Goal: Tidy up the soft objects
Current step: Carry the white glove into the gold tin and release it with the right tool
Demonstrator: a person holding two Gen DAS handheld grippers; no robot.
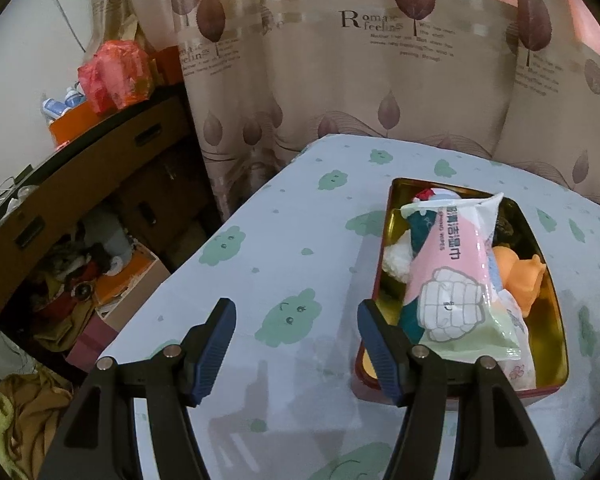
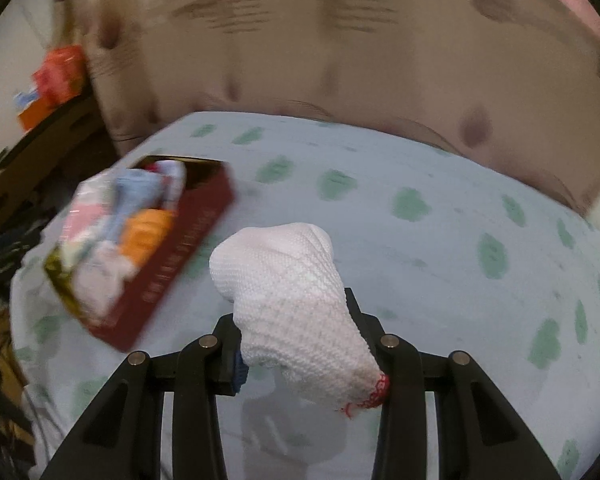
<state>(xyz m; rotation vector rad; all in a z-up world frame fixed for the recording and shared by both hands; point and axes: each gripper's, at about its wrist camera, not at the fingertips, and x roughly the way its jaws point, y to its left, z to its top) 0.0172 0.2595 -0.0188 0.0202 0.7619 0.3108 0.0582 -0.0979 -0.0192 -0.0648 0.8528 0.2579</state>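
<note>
Jaws of the left gripper [image 1: 296, 334] stand wide apart with nothing between them, poised above the counter [image 1: 268, 256], which is covered by a pale cloth printed with green cloud faces. To their right sits the tin [image 1: 556, 312] — dark red outside, gold inside — with the right-hand finger [image 1: 376, 348] just in front of its near left corner. The tin is crowded: a pink and white pack of wipes [image 1: 456, 264] lies slantwise on top, reaching from the far rim toward the near end; a white fluffy item [image 1: 394, 262] shows at the left wall, an orange soft toy [image 1: 518, 270] at the right wall, and a red and white piece [image 1: 430, 194] at the far end. Behind the counter hangs a beige curtain [image 1: 340, 80] printed with brown leaves.

Jaws of the right gripper [image 2: 300, 344] are clenched on a white knitted sock [image 2: 284, 292] with red stitching at its edge; the sock bulges forward beyond the fingers and is held clear above the counter [image 2: 440, 240]. In this view — blurred throughout — the tin [image 2: 172, 260] lies to the left of the sock, apart from it, its contents showing only as pink, blue, orange and white patches.
</note>
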